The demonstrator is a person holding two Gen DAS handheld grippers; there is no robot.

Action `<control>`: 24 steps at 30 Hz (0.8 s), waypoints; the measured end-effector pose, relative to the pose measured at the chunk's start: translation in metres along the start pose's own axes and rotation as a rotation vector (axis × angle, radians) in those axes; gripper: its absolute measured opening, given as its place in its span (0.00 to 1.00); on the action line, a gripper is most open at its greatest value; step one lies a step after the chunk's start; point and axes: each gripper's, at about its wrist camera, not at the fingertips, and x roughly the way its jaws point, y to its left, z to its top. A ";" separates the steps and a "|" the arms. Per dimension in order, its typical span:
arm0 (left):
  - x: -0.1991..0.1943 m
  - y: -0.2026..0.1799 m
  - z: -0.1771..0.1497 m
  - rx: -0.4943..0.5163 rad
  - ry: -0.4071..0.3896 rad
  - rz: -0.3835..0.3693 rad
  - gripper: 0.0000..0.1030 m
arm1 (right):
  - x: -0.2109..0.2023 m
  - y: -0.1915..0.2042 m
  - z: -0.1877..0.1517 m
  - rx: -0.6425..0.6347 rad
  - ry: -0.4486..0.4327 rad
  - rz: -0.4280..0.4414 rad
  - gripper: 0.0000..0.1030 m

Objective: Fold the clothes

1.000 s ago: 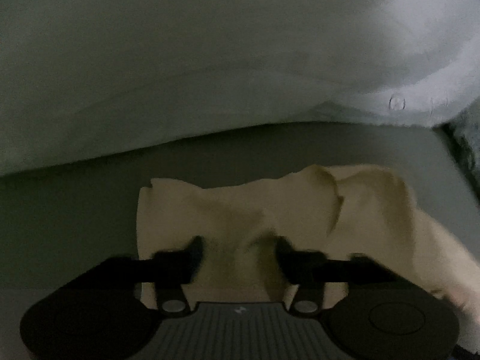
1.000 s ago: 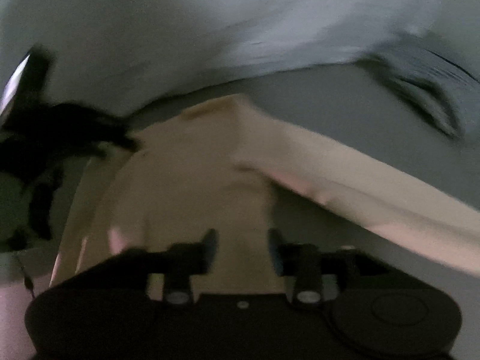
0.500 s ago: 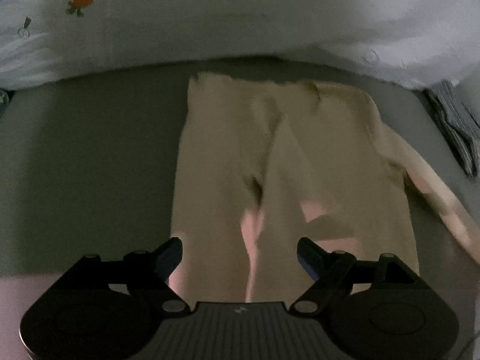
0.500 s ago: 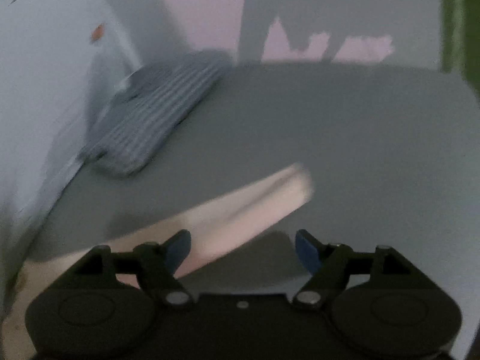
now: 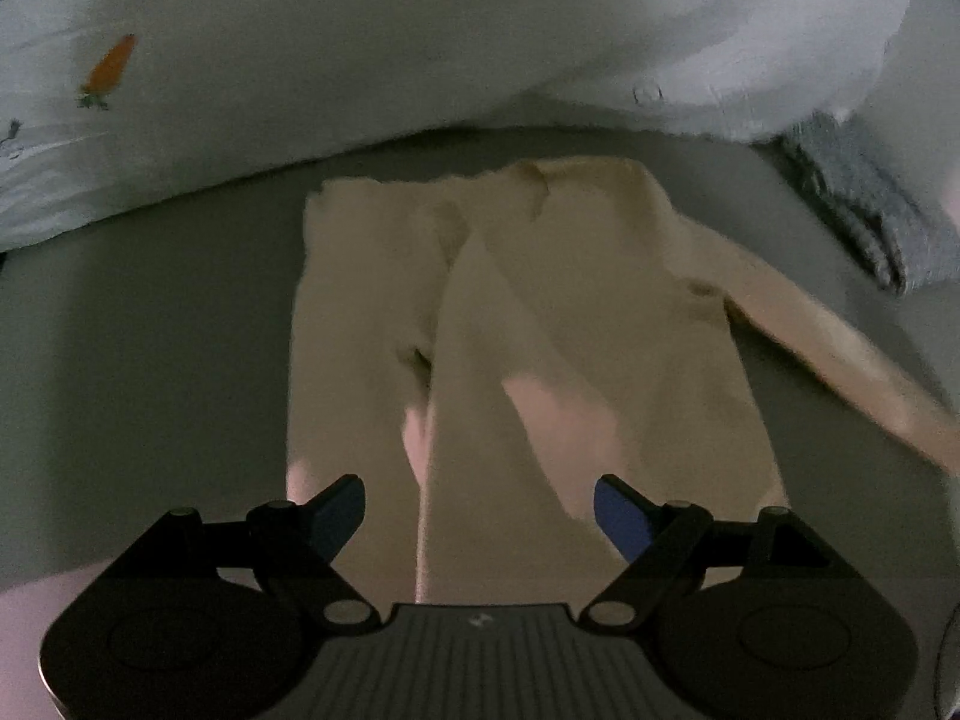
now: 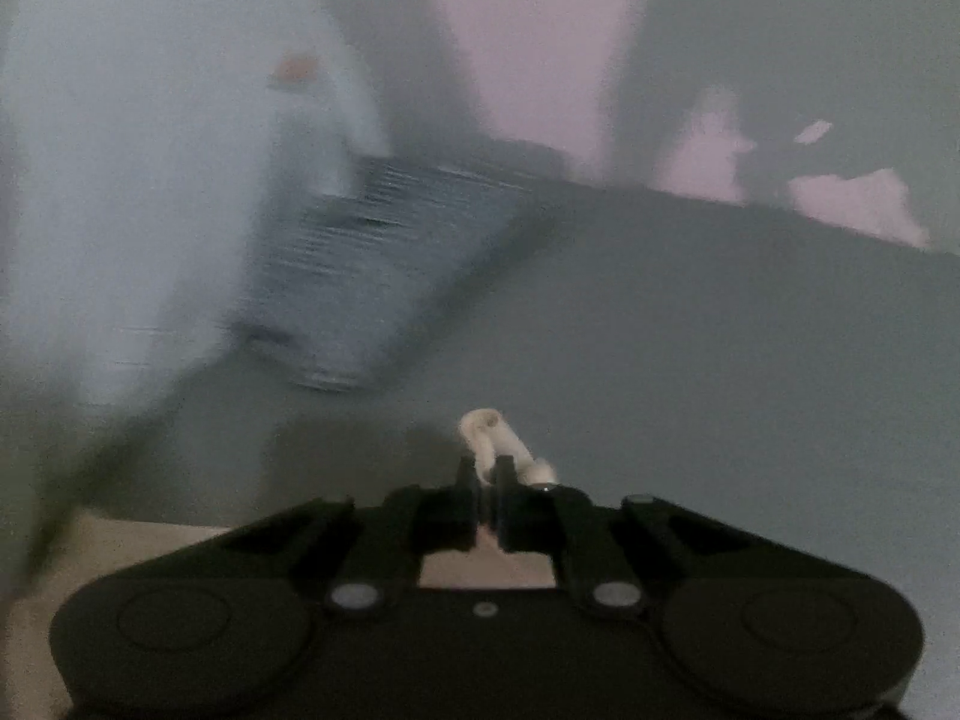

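Pinching the tip of the sleeve (image 6: 489, 429) in my right gripper (image 6: 485, 480), I have the jaws pressed together on a small tuft of cream cloth, having just snapped them closed around it. My left gripper (image 5: 480, 507) hangs spread wide above the hem end of the cream top (image 5: 516, 324) with nothing between its fingers (no cloth touched there, as far as I can see). That top lies flat on the grey bed surface (image 5: 150, 330), its neck toward the white duvet (image 5: 420, 30) along the far edge, one sleeve already laid in over the body, the other trailing out toward the right edge — that is the one I hold. A folded striped grey garment (image 6: 384, 264) sits near the far right corner, well apart.

To do this well I would lift only a little, carry the sleeve across in one flat sweep and lay it straight down the body — no twist at the shoulder — while the left comes down to pin the hem
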 end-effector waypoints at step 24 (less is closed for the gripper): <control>-0.044 0.239 -0.101 -0.596 -0.057 0.076 0.83 | -0.101 0.325 -0.162 -0.736 0.289 0.439 0.69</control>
